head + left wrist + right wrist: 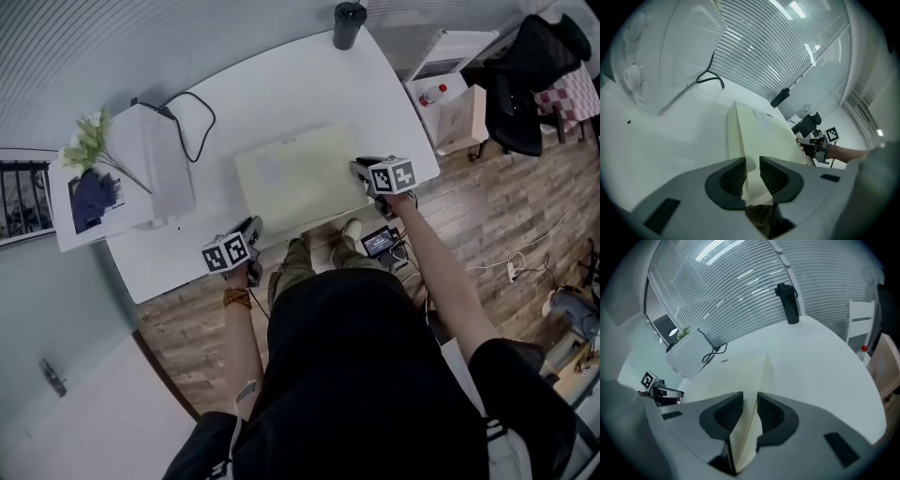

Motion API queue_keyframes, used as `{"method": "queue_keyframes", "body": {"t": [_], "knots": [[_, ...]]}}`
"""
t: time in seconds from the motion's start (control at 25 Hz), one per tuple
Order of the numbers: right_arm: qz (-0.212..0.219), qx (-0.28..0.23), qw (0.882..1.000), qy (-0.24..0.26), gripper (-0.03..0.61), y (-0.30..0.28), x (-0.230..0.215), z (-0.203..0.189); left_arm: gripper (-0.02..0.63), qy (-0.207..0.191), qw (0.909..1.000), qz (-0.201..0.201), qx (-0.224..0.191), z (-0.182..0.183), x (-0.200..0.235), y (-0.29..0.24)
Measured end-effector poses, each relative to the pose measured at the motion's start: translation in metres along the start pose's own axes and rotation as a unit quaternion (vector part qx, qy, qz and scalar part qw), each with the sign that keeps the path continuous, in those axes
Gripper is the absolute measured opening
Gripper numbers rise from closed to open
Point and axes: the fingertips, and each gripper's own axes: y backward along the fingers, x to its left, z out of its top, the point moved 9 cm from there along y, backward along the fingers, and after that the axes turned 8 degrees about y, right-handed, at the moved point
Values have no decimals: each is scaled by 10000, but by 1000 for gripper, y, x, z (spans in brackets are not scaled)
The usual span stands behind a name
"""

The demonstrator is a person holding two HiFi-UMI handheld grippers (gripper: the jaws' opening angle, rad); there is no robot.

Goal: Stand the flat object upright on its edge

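The flat object [300,178], a pale yellow panel, is seen on the near half of the white tabletop [309,94], with its long axis running left to right along the near edge. It appears to lie close to flat; whether its near edge is already raised cannot be told from the head view.

The left hand-held gripper [251,228] is placed at the panel's near-left corner. In its own view the corner is taken in between the two pads, which are closed onto it from either face. The right hand-held gripper [361,171] is set at the panel's right end, and there too the thin edge is clamped between the pads. Each end of the long axis is thus grasped by one tool, and neither hand is markedly nearer. The rest of the panel extends away from both towards the far side of the tabletop.

The coming move is judged to turn on this relation. With the grips at the two ends, the panel can be rotated about its long axis until one long edge rests on the tabletop. Both wrists would have to be rolled together, or the panel could be twisted. A dark bottle [349,25] at the far edge and a white box [155,164] at the left are well apart from the panel.
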Motion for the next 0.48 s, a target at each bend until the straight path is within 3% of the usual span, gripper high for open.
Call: {"method": "queue_keyframes", "body": {"t": [0.24, 0.48], "knots": [[235, -71, 9993, -295, 158, 8, -4, -8, 180, 177, 9998, -43, -87, 0, 7, 6], [145, -100, 9981, -593, 166, 7, 5, -19, 192, 297, 9993, -238, 15, 9, 22, -4]]}}
